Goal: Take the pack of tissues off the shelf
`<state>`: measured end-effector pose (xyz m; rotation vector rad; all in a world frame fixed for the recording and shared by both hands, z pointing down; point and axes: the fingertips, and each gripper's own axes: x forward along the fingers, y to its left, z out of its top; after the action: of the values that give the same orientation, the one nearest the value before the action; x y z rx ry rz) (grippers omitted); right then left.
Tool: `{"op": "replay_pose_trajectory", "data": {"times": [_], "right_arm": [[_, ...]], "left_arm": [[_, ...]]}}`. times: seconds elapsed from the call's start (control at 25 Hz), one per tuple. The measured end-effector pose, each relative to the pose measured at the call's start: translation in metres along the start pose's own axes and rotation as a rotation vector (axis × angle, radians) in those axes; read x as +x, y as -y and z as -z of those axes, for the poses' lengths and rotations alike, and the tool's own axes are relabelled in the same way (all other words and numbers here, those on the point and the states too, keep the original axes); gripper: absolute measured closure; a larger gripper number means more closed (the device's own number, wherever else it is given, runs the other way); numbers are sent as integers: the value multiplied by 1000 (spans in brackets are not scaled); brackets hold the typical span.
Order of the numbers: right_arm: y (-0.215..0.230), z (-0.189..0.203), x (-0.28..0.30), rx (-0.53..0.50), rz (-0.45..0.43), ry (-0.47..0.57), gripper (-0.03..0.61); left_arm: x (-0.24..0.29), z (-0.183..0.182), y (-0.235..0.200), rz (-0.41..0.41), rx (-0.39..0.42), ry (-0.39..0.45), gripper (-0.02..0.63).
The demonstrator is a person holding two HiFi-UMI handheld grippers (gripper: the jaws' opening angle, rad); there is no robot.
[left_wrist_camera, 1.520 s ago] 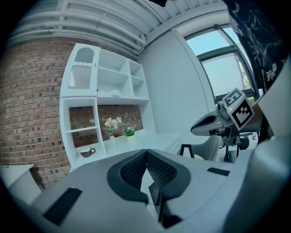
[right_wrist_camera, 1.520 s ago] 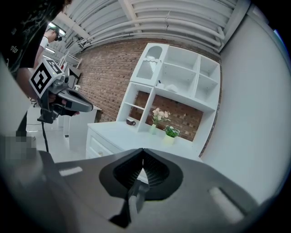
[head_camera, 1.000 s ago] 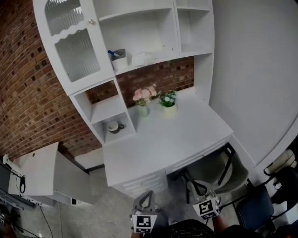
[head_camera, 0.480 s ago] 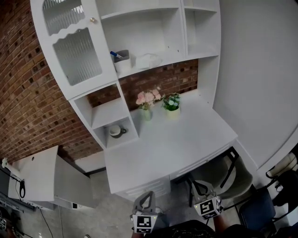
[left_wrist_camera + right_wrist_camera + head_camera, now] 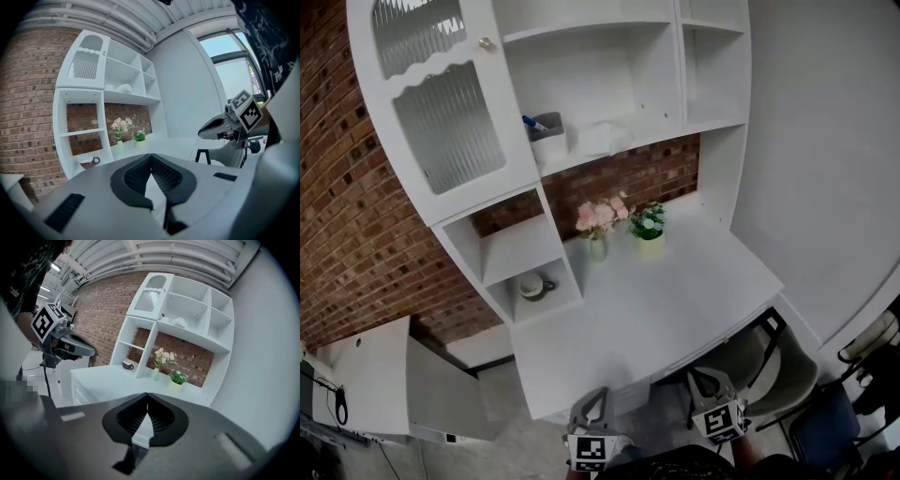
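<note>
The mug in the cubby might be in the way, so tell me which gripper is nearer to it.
Left. The left gripper is before the front edge of the desk, slightly right of the mug; the right gripper is farther right, by the chair.

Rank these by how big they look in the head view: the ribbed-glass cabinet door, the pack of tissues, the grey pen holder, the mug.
1. Ribbed-glass cabinet door, by far the largest.
2. Pack of tissues and grey pen holder: too alike to rank.
3. Mug, smallest.
</note>
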<state>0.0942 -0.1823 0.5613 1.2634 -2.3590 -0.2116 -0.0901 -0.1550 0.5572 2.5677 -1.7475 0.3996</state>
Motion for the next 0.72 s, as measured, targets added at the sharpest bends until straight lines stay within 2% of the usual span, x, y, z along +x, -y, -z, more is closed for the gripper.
{"op": "replay_pose_trajectory", "data": {"times": [0.16,0.28,0.52,0.72], "right_arm": [[-4,-6,21,24,5,-3,574],[-1,-17,36,76,27,-13,574],[6,-36,67,159,86,35,574],[7,-57,87,145,94,62,572]], "left_arm": [[10,-7,-25,19,36,-9,606],[17,-13,-42,33,23,12,606],[33,-15,-74,67,42,31,606],[43,-12,-96,70,23,27,606]]}}
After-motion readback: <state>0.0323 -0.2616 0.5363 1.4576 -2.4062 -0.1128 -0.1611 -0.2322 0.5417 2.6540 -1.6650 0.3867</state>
